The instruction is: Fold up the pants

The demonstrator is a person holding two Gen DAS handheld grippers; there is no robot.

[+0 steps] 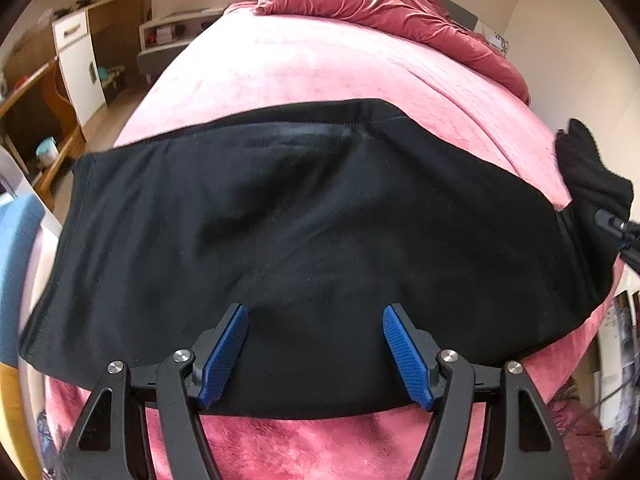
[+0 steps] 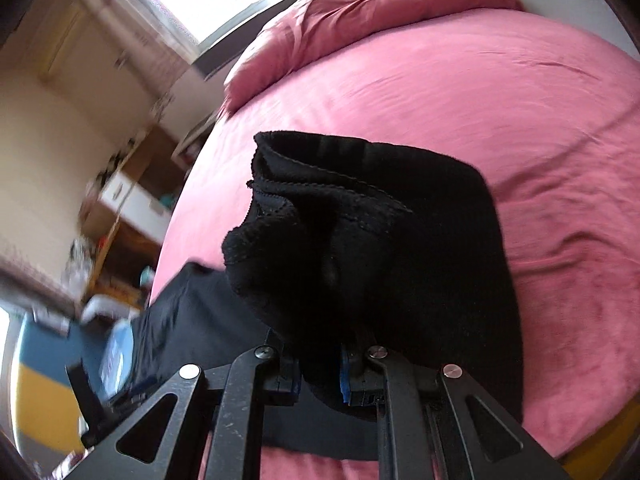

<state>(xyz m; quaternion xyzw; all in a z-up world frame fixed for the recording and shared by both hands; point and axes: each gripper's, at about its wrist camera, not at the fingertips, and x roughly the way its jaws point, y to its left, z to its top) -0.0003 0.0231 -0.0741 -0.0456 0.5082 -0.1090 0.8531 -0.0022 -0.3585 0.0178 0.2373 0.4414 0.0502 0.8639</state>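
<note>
While we look thru the left wrist cam, our left gripper (image 1: 316,316) hovers w/ jaws apart over black pants (image 1: 304,216) spread on the pink bed (image 1: 320,64). Right wrist cam: our right gripper (image 2: 320,376) is clamped on a bunched pants end, raised above the bed.

The bed (image 1: 320,64) is covered by a pink sheet (image 2: 460,92), lightly creased. Black pants (image 1: 280,220) are spread flat across it, directly beyond and beneath the fingertips of the left gripper (image 1: 316,344); their near edge is seen just behind the fingertips. One end of the pants is raised off the sheet at the far right of that gripper. A bunched red duvet (image 1: 380,4) is seen well beyond, at the far end of the bed.
</note>
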